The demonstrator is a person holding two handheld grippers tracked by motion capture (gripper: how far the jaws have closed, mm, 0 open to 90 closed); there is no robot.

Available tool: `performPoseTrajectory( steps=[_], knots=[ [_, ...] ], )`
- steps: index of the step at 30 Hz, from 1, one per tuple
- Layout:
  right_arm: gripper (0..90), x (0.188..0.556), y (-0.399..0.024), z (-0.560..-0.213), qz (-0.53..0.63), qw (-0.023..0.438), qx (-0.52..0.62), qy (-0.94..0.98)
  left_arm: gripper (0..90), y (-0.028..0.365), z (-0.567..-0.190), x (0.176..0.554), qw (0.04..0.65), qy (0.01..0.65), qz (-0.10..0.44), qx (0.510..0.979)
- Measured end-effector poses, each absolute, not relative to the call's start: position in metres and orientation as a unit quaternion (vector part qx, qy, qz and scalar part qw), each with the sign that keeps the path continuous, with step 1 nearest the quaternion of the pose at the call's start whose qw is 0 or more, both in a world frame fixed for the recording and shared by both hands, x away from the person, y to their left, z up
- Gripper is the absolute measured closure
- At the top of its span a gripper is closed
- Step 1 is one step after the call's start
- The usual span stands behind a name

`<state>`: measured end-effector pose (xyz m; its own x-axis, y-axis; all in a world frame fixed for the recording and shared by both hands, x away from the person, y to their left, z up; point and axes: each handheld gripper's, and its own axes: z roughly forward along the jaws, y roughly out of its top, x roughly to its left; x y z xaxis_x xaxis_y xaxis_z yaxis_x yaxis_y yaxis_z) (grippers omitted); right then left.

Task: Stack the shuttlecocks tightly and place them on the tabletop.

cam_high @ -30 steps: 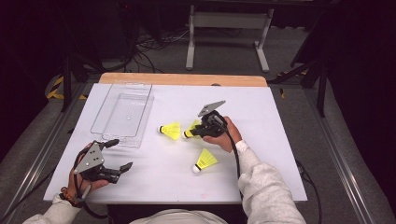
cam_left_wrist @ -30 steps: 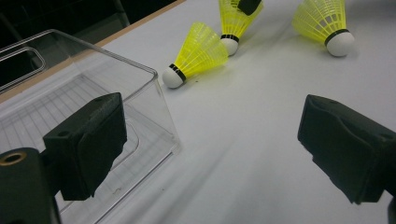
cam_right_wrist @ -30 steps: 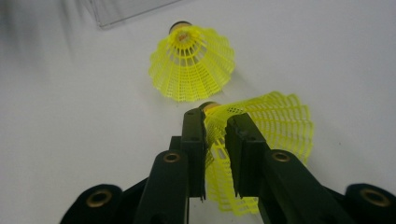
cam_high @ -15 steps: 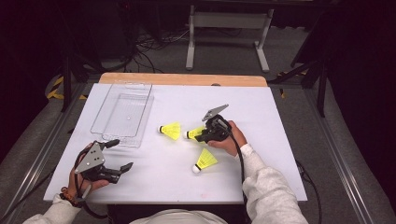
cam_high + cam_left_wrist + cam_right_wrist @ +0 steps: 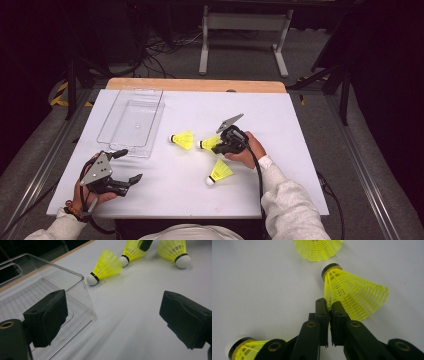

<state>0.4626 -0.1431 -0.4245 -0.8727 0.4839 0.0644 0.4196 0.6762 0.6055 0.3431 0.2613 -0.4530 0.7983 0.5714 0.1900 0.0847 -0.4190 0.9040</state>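
Observation:
Three yellow shuttlecocks lie on the white table. My right gripper (image 5: 218,148) has its jaws shut on the skirt edge of the middle shuttlecock (image 5: 210,144); they have just been closing. In the right gripper view the mesh skirt (image 5: 354,296) is pinched between the closed jaws of the right gripper (image 5: 328,304). Another shuttlecock (image 5: 182,140) lies to its left and a third shuttlecock (image 5: 220,172) nearer me. My left gripper (image 5: 128,165) rests open at the front left with nothing between its jaws, and in its own view the left gripper (image 5: 112,320) faces the shuttlecocks (image 5: 107,266).
A clear plastic tray (image 5: 156,127) stands empty at the back left, its near corner (image 5: 83,293) just ahead of my left jaw. A wooden strip (image 5: 195,85) runs along the table's far edge. Dark floor, cables and a metal stand lie beyond.
My right gripper has shifted slightly toward me and settled lower on the middle shuttlecock. The left hand and the other two shuttlecocks have not moved.

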Motion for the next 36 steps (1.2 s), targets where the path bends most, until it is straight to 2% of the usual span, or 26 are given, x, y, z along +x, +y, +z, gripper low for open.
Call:
performPoseTrajectory(
  steps=[4,15,36],
  knots=[
    [89.7,0.461,-0.141,-0.421,0.321,0.068,0.239,0.914,9.0,0.261,-0.453,0.343,0.498,0.203,0.245,0.807],
    [90.0,0.461,-0.132,-0.411,0.367,0.084,0.233,0.896,9.1,0.260,-0.453,0.343,0.499,0.205,0.244,0.806],
    [88.4,0.472,-0.087,-0.421,0.349,0.070,0.214,0.910,9.1,0.260,-0.452,0.343,0.501,0.201,0.242,0.806]
  ],
)
